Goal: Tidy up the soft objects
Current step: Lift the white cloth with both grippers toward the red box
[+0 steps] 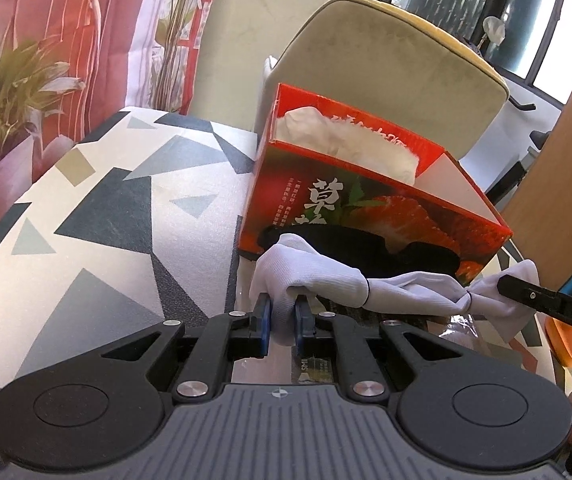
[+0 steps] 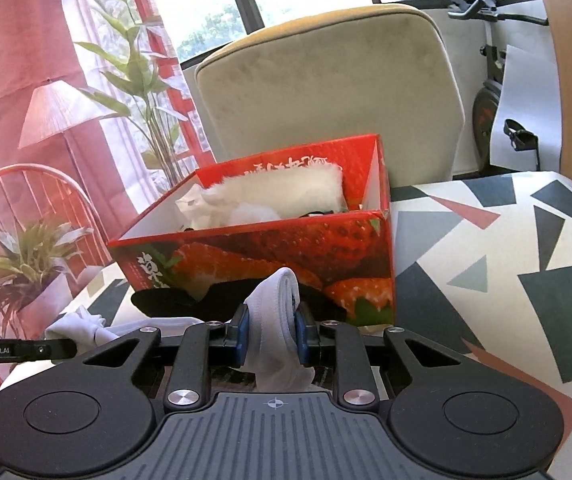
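- White cloth, long and soft like a sock or glove, stretches between the two grippers just above the table, in front of the red box's near wall.
- Left gripper has its blue pads pressed together on one bunched end of the cloth; fabric bulges up over the fingertips.
- Right gripper pinches the other end, with cloth folded over the top of its pads and a loose flap hanging below them.
- Seen from the left wrist, the right gripper's black finger bites the cloth at its far right end, where the fabric gathers into a knot-like bunch.
- Red box, printed with strawberries, stands open-topped on the table toward its far edge, just beyond the cloth.
- Fluffy white soft things already lie inside the box, against its back wall.
- Something black lies at the foot of the box's near wall, behind the stretched cloth; I cannot tell what it is.
- Table wears a cover of grey, dark and pink triangles on white.
- Beige chair stands against the table's far edge behind the box.
- Potted plant stands off the table's left side.
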Demonstrator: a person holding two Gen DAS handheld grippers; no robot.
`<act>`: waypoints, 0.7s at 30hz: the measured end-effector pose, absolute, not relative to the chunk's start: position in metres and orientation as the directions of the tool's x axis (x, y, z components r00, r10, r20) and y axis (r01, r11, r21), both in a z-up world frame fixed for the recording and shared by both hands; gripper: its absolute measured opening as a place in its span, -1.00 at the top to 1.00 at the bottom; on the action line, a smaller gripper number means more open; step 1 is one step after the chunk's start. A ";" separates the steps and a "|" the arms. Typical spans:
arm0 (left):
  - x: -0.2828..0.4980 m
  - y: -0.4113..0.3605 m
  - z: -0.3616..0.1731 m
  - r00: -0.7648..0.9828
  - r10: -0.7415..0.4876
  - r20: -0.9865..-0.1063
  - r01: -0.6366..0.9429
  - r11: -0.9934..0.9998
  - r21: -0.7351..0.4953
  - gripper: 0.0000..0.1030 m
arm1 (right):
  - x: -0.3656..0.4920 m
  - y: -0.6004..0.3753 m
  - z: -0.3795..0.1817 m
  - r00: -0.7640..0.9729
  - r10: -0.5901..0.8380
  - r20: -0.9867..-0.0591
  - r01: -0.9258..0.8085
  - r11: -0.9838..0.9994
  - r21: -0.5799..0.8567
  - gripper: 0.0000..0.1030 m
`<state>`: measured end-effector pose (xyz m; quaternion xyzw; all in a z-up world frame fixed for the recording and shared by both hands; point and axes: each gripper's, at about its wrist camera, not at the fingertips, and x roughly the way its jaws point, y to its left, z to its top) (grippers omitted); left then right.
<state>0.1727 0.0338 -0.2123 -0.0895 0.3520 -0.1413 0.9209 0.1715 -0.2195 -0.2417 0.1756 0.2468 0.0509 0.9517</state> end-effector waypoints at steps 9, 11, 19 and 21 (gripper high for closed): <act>0.167 0.042 -0.196 0.755 -0.326 -0.569 0.194 0.940 -0.281 0.75 | 0.168 -0.219 -0.232 0.885 0.196 -0.423 -0.042 0.938 0.345 0.59; 0.165 0.042 -0.189 0.770 -0.325 -0.549 0.195 0.939 -0.282 0.75 | 0.167 -0.217 -0.230 0.888 0.201 -0.414 -0.052 0.938 0.342 0.59; 0.181 0.040 -0.154 0.812 -0.294 -0.503 0.206 0.953 -0.223 0.75 | 0.177 -0.211 -0.213 0.889 0.234 -0.393 -0.115 0.946 0.303 0.59; 0.191 0.035 -0.142 0.828 -0.265 -0.494 0.203 0.963 -0.177 0.75 | 0.185 -0.213 -0.199 0.898 0.244 -0.366 -0.138 0.947 0.290 0.59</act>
